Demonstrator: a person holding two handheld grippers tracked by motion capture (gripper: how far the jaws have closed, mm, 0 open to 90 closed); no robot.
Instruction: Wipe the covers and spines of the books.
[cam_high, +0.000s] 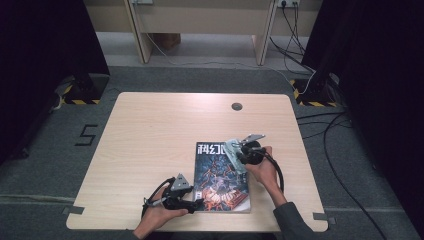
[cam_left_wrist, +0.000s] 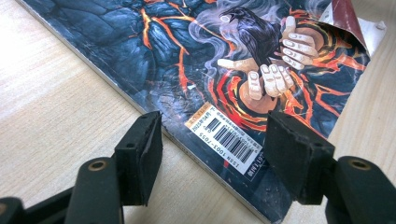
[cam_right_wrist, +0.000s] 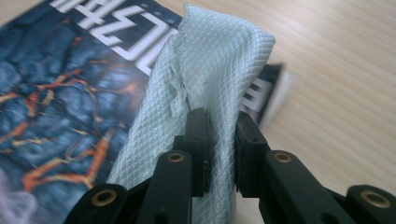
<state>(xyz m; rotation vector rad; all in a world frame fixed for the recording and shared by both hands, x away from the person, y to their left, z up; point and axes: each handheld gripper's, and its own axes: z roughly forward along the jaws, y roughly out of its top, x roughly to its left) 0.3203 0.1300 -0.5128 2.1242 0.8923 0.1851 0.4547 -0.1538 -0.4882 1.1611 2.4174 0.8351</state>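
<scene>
Cloth pinched in right tool, over magazine.

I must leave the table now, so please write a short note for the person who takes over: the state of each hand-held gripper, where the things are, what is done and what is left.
Left hand-held gripper: jaws open, set astride the magazine's near left corner by the barcode; whether the pads press on it cannot be told.
Right hand-held gripper: shut on a folded white cloth, held over the magazine's top right part.
Magazine lies flat on the table, cover up.
Done: cloth picked up and brought over the cover.
Left, probably: wipe the cover, then put the cloth down.
</scene>
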